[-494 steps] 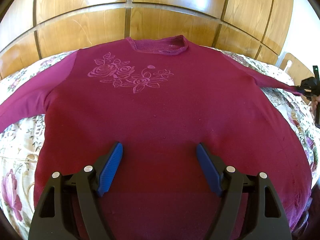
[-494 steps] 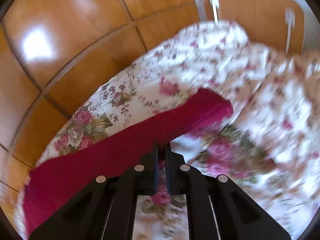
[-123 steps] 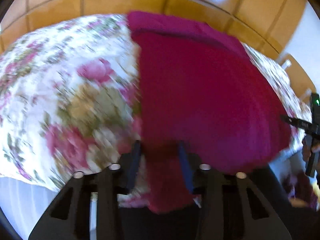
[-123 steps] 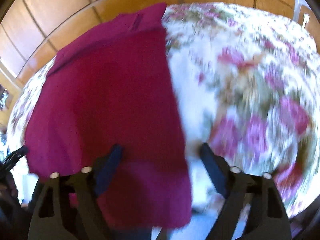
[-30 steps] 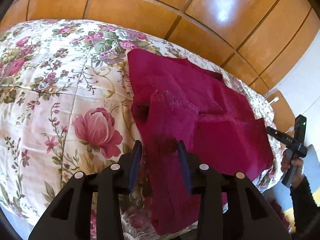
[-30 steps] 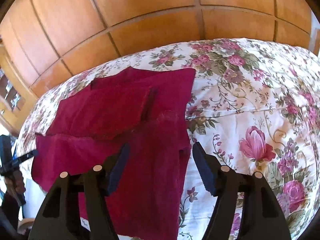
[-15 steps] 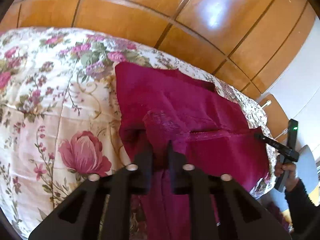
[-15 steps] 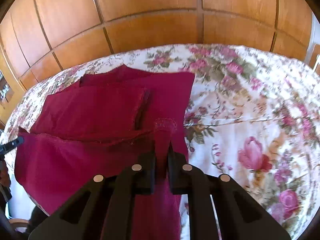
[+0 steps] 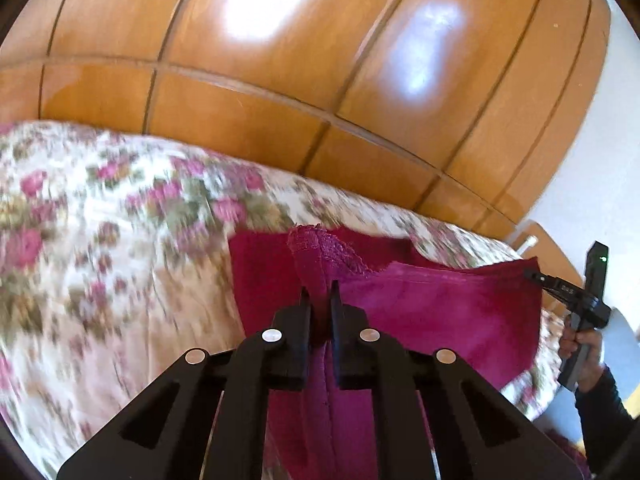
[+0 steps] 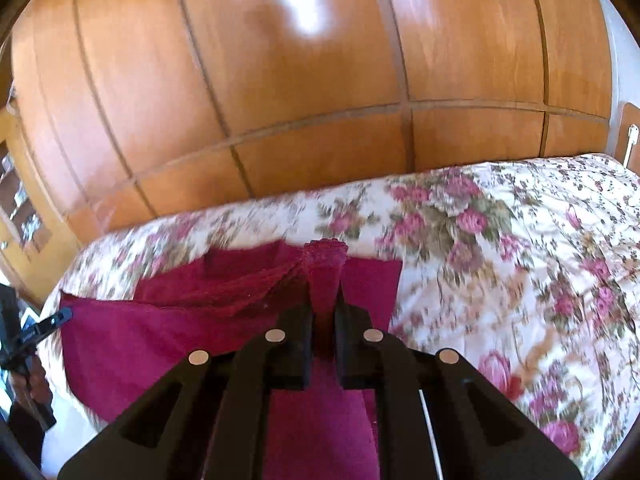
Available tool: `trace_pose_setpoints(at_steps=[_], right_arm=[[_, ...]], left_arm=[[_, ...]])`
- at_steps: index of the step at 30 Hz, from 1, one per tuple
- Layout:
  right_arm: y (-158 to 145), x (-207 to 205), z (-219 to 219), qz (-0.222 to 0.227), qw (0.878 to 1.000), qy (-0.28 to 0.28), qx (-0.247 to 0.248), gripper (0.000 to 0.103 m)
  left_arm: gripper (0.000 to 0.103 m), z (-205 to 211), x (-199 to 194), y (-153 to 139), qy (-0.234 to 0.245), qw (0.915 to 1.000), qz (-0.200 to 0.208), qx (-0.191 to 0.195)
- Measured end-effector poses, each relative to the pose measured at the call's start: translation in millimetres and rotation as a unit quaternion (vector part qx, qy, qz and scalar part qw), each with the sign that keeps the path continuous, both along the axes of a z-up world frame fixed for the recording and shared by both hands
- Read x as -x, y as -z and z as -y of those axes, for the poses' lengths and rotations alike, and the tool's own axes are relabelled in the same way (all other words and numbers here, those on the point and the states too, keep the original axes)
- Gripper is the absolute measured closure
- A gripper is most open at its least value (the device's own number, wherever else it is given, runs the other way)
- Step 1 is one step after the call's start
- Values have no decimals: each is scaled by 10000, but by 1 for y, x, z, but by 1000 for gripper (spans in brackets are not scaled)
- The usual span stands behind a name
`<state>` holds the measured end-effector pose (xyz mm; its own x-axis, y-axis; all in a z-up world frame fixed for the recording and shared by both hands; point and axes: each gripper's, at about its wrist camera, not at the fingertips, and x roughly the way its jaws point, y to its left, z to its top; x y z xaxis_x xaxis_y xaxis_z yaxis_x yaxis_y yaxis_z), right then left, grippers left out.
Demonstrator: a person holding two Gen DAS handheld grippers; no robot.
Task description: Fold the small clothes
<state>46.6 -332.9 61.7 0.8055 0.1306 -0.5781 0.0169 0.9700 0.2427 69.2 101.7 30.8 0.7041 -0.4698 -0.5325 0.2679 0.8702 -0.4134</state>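
Note:
A magenta knit top (image 9: 432, 304) lies partly folded on a floral bedspread (image 9: 100, 264). My left gripper (image 9: 319, 294) is shut on the left corner of its raised edge, and a ruffled bit of the cloth sticks up past the fingers. My right gripper (image 10: 323, 294) is shut on the other corner of the top (image 10: 168, 332). The edge hangs taut between them, lifted off the bed. In the left wrist view the right gripper (image 9: 534, 276) shows at the far right, held by a hand (image 9: 584, 348). The left gripper (image 10: 66, 314) shows at the right wrist view's left edge.
A glossy wooden panelled wall (image 9: 280, 92) stands behind the bed. The flowered bedspread (image 10: 520, 264) stretches right of the top. A wooden piece of furniture (image 9: 552, 256) stands at the bed's far right corner. Shelves (image 10: 20, 216) show at the far left.
Both grippers have shut on the top's near edge and risen, lifting that edge off the bed. Both views have tilted up, so more of the wooden wall shows.

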Motion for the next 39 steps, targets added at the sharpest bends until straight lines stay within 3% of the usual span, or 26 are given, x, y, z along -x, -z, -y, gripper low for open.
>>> trace_pose_setpoints(at_steps=[7,12,14,16,17,19,20,21,24,29,35,39], right_arm=[[21,-90,19,-269,9977,574,-228,96],[64,-143,16,-785,9938,782,-50,96],[89,-156,17,-1094,9904,844,0,95],[110,-163,20,-1348,9868,894,22,86],[120,-164,22,-1432,9853,928,-25,76],[124,-162,28,-1410,9854,939,-147,63],[121,-158,31,-1375,9862,896,-213,56],[118,-155,32,-1339,9870,858,-215,52],[106,-137,32,-1210,9899,723,-163,43],[96,-84,33,-1056,9922,462,-481,42],[102,-14,27,-1118,9916,166,-623,42],[107,22,24,-1151,9906,134,-733,42]], left_arm=[[96,22,-93,8,-394,9970,-101,-659],[96,39,-151,49,-644,9872,-604,-1332],[96,43,-167,75,-685,9803,-990,-1567],[94,46,-173,96,-642,9749,-1202,-1763],[93,46,-172,98,-642,9749,-1178,-1779],[92,43,-167,93,-652,9767,-1070,-1744],[85,38,-163,89,-650,9780,-1078,-1665],[76,33,-157,86,-682,9789,-1086,-1592],[72,12,-131,77,-651,9856,-1087,-1123],[72,-11,-64,77,-334,9914,-1123,-587],[72,-15,12,88,118,9927,-1200,-80],[72,-9,40,95,228,9942,-1050,-20]])
